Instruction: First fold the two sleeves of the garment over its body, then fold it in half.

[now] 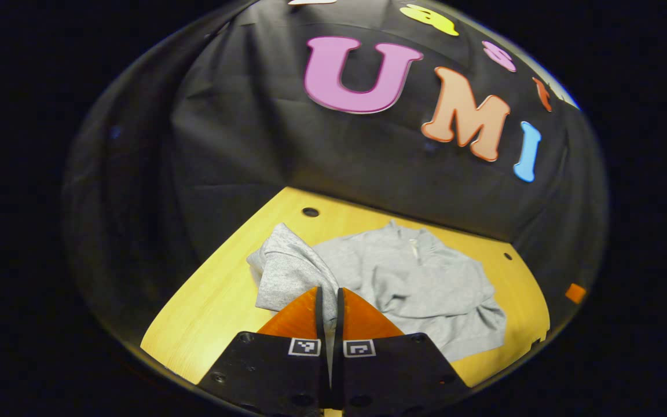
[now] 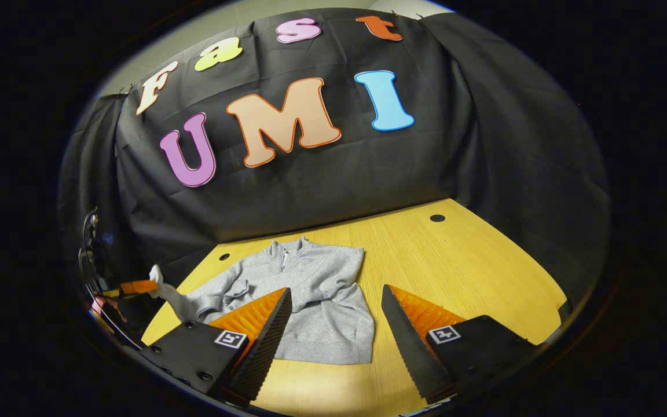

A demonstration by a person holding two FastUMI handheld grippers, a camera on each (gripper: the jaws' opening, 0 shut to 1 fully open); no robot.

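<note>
A grey zip-neck sweater point(image 1: 414, 278) lies flat on the wooden table point(image 1: 212, 307), collar toward the back wall. My left gripper point(image 1: 329, 292) is shut on one sleeve point(image 1: 287, 266), which rises bunched from the sweater's left side up to the fingers. In the right gripper view the sweater point(image 2: 322, 324) lies ahead, and the left gripper point(image 2: 136, 286) hangs at the far left, holding the sleeve's end point(image 2: 162, 284) above the table edge. My right gripper point(image 2: 336, 288) is open above the sweater's lower right part, with nothing between its fingers.
The table point(image 2: 455, 260) has small round holes point(image 2: 437, 218) near its back corners. Black cloth walls close in the back and both sides. Bare wood stretches to the right of the sweater in the right gripper view.
</note>
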